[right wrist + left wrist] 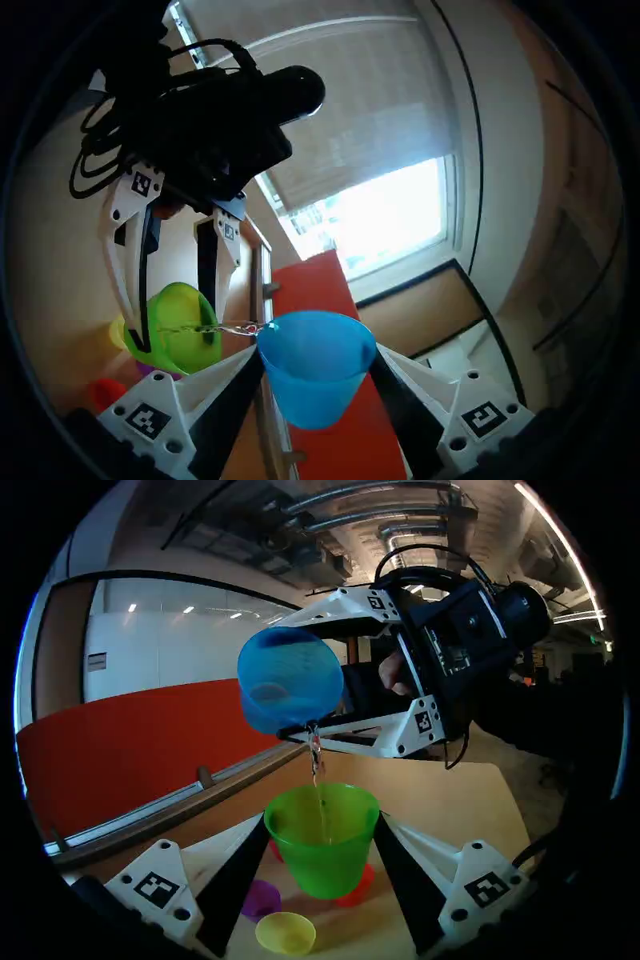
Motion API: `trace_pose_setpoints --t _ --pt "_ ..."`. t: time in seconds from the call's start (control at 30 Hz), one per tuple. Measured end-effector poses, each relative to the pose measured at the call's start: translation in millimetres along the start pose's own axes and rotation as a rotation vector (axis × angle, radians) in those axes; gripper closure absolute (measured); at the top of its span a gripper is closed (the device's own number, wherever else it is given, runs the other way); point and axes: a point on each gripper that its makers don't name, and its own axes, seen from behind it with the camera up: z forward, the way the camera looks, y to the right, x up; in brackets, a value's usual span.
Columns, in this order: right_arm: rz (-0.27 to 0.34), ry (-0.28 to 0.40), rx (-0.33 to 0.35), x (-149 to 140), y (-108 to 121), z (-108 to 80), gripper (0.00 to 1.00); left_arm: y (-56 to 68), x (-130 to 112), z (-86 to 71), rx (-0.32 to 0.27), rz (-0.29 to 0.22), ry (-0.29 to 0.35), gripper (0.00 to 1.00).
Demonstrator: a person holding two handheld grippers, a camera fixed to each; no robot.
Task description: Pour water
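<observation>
Over the table [448, 800], the left gripper [320, 832] holds a green cup [322, 860] upright. Its black fingers [240, 872] press on the cup's two sides just under the rim. The cup looks lifted clear of the tabletop.

Above it, the right gripper [292, 684] pinches a blue cup [280, 668] between its fingers, one on each side of the cup wall. The blue cup is tipped far over, its mouth turned down toward the green one. A thin stream of water [316, 768] falls from its lower lip into the open mouth of the green cup. A hand [392, 672] grips the right gripper behind the blue cup.

On the table below the green cup lie three smaller cups close together: a purple cup [260, 900], a yellow cup [286, 932] and a red cup [362, 888] partly hidden behind the green one. A red panel [120, 752] runs along the table's far edge.

From the right gripper view, the right gripper [316, 356] clamps the blue cup [316, 384] at both sides. The water [228, 328] runs from its rim across to the green cup [180, 324], which the left gripper [176, 320] grips between its fingers. The yellow cup [118, 330] and red cup [104, 392] sit on the table [56, 264] beyond.
</observation>
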Motion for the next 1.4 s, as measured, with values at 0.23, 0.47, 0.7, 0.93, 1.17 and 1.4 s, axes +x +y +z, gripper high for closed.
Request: trace_pose_setpoints --t 0.23,0.47,0.7,0.93,1.17,1.4 --pt "-0.018 0.001 -0.002 1.7 0.5 0.8 0.09 -0.5 2.5 0.5 0.003 -0.006 0.011 0.12" --pt "-0.034 0.001 -0.005 3.3 0.7 2.5 0.09 -1.2 4.6 -0.7 0.004 -0.012 0.020 0.12" --pt "-0.050 -0.001 -0.008 3.4 3.2 4.0 0.09 -1.4 6.8 -1.2 0.003 -0.013 0.028 0.12" --pt "-0.063 -0.003 -0.008 2.8 3.1 5.3 0.09 -2.6 7.5 -1.2 0.008 -0.013 0.035 0.12" --pt "-0.072 0.000 -0.011 3.3 4.2 5.8 0.09 -2.9 8.3 -0.6 0.008 -0.015 0.041 0.12" --pt "-0.090 -0.004 -0.010 2.0 3.5 6.9 0.09 -1.6 10.7 0.4 0.007 -0.013 0.046 0.12"
